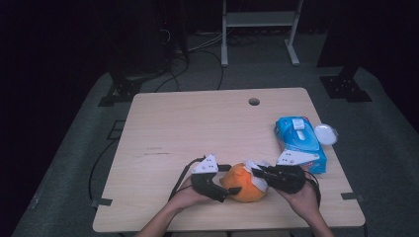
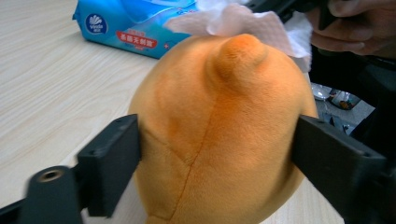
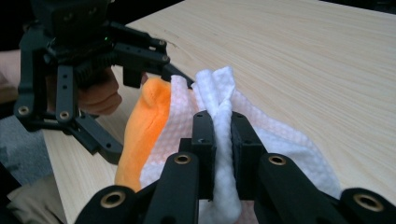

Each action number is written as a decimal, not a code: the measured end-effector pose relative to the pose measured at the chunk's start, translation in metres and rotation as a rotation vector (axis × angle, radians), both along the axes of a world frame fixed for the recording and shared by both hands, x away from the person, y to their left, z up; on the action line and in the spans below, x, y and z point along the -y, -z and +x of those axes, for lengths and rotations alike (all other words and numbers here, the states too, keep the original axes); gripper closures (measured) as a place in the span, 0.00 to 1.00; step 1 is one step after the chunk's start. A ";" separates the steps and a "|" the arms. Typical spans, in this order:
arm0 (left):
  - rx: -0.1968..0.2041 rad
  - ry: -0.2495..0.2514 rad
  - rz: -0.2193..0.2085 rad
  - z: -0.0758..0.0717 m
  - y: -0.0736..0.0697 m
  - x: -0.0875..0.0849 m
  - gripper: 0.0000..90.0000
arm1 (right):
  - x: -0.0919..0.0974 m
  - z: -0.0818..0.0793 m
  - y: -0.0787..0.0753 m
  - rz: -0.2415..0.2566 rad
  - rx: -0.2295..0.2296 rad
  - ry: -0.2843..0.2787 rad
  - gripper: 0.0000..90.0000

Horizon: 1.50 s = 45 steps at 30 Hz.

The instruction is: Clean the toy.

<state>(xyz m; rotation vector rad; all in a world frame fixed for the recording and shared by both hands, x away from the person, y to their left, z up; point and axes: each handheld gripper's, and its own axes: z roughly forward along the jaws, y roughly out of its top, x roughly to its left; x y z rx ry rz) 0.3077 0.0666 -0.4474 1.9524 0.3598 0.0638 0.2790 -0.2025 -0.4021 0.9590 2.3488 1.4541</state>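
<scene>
left gripper [image 2: 215,154] clasping plush toy [image 2: 219,135], right gripper [image 3: 223,135] pinching wipe [image 3: 280,144]

The wooden table [image 1: 188,128] carries an orange plush toy [image 1: 242,185] and a blue wipes pack [image 1: 299,140].

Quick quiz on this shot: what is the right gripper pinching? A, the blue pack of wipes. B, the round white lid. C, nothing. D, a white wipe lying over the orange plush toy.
D: in the right gripper view the right gripper has its jaws shut on a bunched fold of the white wipe, which drapes over the orange plush toy.
</scene>
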 end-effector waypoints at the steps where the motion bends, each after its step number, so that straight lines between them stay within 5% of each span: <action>1: 0.009 0.002 0.001 -0.001 0.000 0.000 0.26 | 0.000 0.001 0.000 0.009 -0.003 0.005 0.91; 5: 0.042 0.022 0.000 -0.005 -0.006 0.000 0.45 | 0.000 -0.005 -0.009 0.033 0.040 0.019 0.91; 7: 0.064 0.030 0.004 -0.009 -0.008 0.004 0.48 | -0.006 -0.011 -0.019 0.080 0.066 -0.036 0.91; 10: 0.084 0.023 0.008 -0.013 -0.010 0.007 0.49 | -0.018 -0.018 -0.024 0.057 0.095 -0.077 0.91; 11: 0.083 0.010 0.008 -0.013 -0.010 0.005 0.49 | -0.027 -0.020 -0.022 0.005 0.116 -0.085 0.91; 15: 0.043 -0.011 -0.022 -0.006 -0.009 -0.004 0.50 | -0.011 -0.009 -0.013 -0.006 0.086 0.001 0.91; 18: 0.030 -0.007 -0.043 -0.005 -0.010 -0.003 0.50 | 0.005 0.000 -0.006 0.041 0.030 0.052 0.91; 24: 0.050 -0.003 -0.068 -0.008 -0.021 -0.008 0.51 | -0.015 -0.016 -0.023 0.054 0.096 -0.019 0.91; 28: 0.041 -0.006 -0.070 -0.007 -0.021 -0.012 0.50 | -0.018 -0.016 -0.021 0.036 0.098 -0.024 0.91; 30: 0.040 -0.003 -0.055 -0.007 -0.018 -0.009 0.46 | -0.017 -0.013 -0.016 0.007 0.086 -0.020 0.91; 34: 0.044 -0.011 -0.041 -0.004 -0.013 -0.006 0.21 | -0.013 -0.007 -0.007 -0.030 0.065 -0.005 0.91; 39: -0.003 0.002 -0.030 0.002 0.000 -0.002 0.10 | -0.007 -0.005 -0.007 -0.026 0.047 0.007 0.91; 42: 0.002 0.015 -0.019 0.000 0.001 0.002 0.11 | -0.004 -0.004 -0.005 -0.007 0.034 0.019 0.91; 45: 0.061 0.015 0.009 -0.005 -0.009 -0.001 0.30 | -0.006 -0.007 -0.008 0.003 0.047 0.022 0.91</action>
